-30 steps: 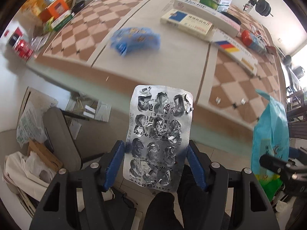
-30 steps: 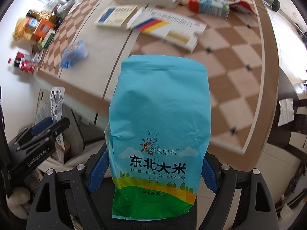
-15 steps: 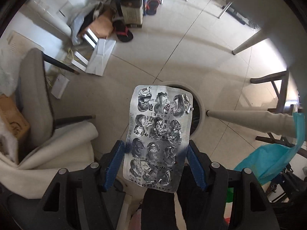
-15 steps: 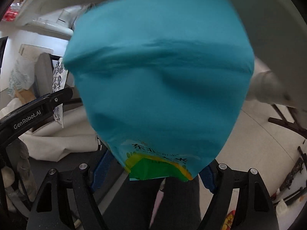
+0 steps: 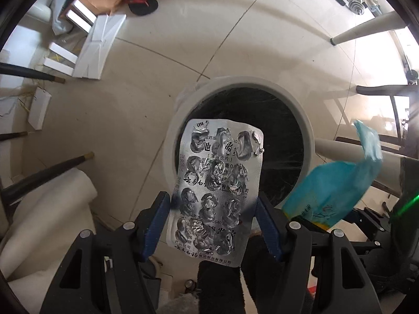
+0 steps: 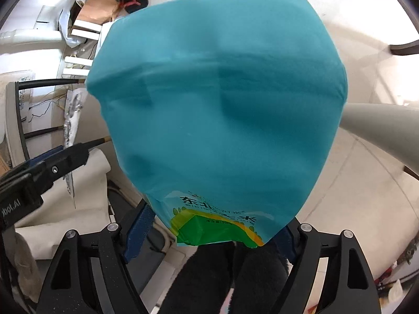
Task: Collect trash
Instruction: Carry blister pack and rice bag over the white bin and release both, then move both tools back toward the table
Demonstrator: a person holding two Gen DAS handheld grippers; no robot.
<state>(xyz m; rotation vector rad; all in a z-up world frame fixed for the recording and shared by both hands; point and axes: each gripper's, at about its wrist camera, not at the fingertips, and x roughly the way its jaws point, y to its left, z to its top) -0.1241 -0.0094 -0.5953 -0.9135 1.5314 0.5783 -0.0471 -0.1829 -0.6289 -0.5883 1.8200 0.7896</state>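
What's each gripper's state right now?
Left gripper: shut on the empty blister pack.
Right gripper: tongs just opening; teal rice bag between them, grip unclear.

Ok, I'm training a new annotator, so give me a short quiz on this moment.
1. True or false: in the left wrist view, the blister pack hides part of the round bin's dark opening.
2. Which gripper grips the pack by its side edges?
3. The teal bag's bottom band is: A green and yellow, B red, C black.
Key: 1 true; 2 the left gripper; 3 A.
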